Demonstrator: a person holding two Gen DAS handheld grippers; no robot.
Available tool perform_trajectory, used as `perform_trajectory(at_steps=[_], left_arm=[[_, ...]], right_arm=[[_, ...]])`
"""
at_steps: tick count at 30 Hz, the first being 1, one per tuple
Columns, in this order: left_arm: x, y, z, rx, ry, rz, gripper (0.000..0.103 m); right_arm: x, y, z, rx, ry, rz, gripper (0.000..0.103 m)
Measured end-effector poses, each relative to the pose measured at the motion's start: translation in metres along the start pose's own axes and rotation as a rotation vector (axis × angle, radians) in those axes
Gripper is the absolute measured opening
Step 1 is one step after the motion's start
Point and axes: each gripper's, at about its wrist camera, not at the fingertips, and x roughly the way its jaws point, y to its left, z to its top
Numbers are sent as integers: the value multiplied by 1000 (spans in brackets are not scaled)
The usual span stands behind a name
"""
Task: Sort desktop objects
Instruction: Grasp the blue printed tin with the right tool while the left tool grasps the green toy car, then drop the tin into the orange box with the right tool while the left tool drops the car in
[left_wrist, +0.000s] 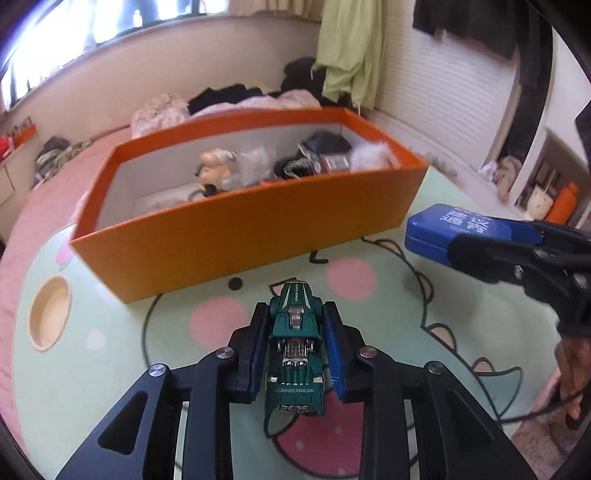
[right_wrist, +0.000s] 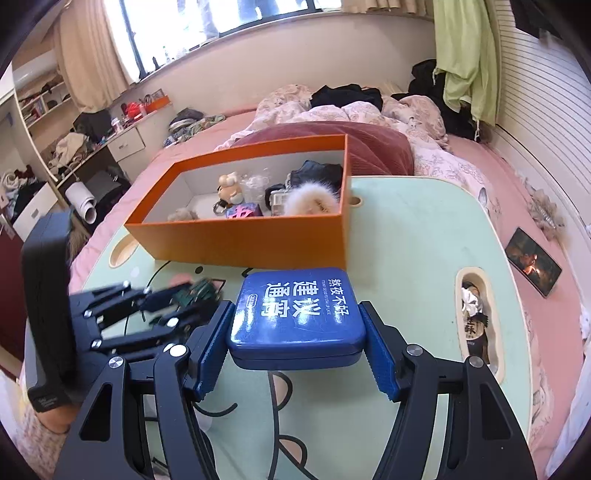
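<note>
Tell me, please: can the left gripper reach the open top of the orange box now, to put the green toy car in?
Probably yes. The left gripper, shut on the green toy car, faces the orange box. Nothing stands between them, and the box has no lid. The right gripper is off to one side.

**Toy car and blue tin lifted, orange box waiting**

The green toy car (left_wrist: 295, 343) is a metal racer with chrome engine parts and white lettering on its tail. It points nose-first toward the orange box (left_wrist: 236, 236), clamped on both sides between the blue pads of the left hand-held gripper (left_wrist: 295, 321).

The blue tin (right_wrist: 297, 314) is flat with rounded corners and bold white Chinese characters on its lid. It sits level, lid up, gripped at its 2 short sides by the right hand-held gripper (right_wrist: 297, 328).

The orange box lies open on the mint-green table (right_wrist: 424, 236), white inside, already holding a small figurine, dark cloth, a fluffy white item and other small things.
</note>
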Motion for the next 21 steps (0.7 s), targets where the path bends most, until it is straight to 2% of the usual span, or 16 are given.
perform_trajectory(at_steps=[4, 8, 11, 13, 16, 17, 18, 21], left_arm=[[-36, 3, 25, -7, -75, -41, 27], [-63, 8, 75, 7, -159, -48, 27], [-60, 22, 115, -21, -172, -23, 27], [-43, 36, 137, -57, -151, 34, 31], [-28, 55, 143, -112, -127, 98, 58], [-25, 58, 142, -130, -121, 103, 72], [-25, 62, 139, -150, -119, 101, 78], [-33, 66, 121, -193, -126, 61, 85]], right_arm=[[-11, 4, 16, 1, -32, 18, 67], [-17, 16, 50, -25, -80, 18, 67], [-7, 21, 82, -28, -77, 18, 67], [6, 24, 100, -29, -73, -7, 67], [40, 22, 121, -8, -40, -49, 67], [46, 19, 124, 4, -33, -56, 67], [51, 17, 126, 12, -21, -62, 68], [51, 16, 121, 14, -19, -75, 68]])
